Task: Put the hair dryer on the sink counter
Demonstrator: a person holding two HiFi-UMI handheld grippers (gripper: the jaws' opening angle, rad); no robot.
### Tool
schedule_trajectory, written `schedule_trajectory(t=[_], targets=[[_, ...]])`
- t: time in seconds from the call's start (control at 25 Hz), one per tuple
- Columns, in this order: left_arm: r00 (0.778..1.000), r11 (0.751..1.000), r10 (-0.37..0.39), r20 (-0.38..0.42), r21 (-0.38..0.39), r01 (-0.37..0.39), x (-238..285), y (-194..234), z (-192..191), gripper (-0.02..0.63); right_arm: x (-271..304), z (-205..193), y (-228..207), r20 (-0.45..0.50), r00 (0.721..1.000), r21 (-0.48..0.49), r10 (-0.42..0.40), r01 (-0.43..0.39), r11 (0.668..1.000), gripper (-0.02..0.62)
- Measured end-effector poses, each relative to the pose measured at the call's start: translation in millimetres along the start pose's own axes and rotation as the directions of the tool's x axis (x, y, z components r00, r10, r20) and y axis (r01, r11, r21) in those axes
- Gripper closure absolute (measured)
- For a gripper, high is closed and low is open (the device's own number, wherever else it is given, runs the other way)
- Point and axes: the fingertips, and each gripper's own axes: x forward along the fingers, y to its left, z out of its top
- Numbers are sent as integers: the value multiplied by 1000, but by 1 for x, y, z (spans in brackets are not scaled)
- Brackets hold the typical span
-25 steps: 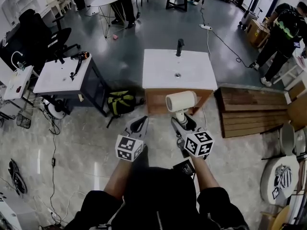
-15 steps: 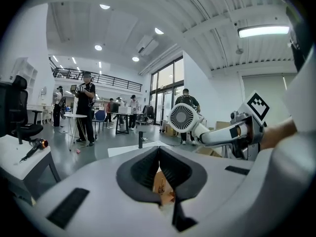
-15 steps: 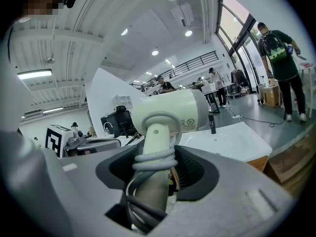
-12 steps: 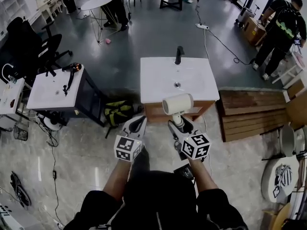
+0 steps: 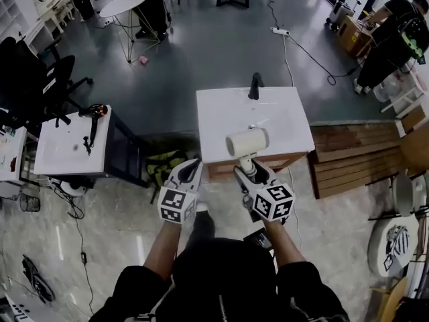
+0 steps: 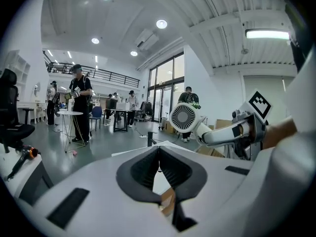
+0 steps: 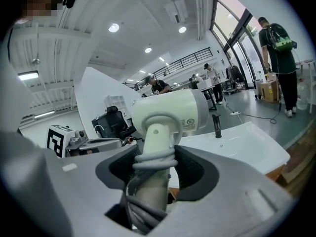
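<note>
A cream hair dryer (image 5: 247,141) stands upright in my right gripper (image 5: 253,173), its grey cord wound round the handle. In the right gripper view the jaws press on that handle (image 7: 150,181), with the dryer's barrel (image 7: 170,113) above them. The white sink counter (image 5: 268,129) with a black faucet (image 5: 255,84) lies just ahead, and the dryer hangs over its near edge. My left gripper (image 5: 186,176) is level beside the right one, shut and holding nothing; its tips meet in the left gripper view (image 6: 159,154).
A second white counter (image 5: 64,149) at the left carries a black and orange hair dryer (image 5: 92,113). A green and black bag (image 5: 164,163) lies on the floor between the counters. Wooden slats (image 5: 355,159) sit to the right of the sink. People stand at the far back and right.
Both grippers and the dryer have moved forward towards the sink counter, which now lies closer. The grip on the dryer is unchanged.
</note>
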Motion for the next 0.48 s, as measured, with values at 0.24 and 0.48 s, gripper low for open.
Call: schedule_trajectory(t=[0.24, 0.48], targets=[[1000, 1000, -10, -15, -10, 10, 26, 47, 9, 594, 48, 16, -9, -15, 1000, 13, -24, 24, 1000, 370], [999, 1000, -25, -22, -18, 25, 51, 84, 14, 594, 91, 29, -20, -27, 999, 20, -47, 47, 999, 370]])
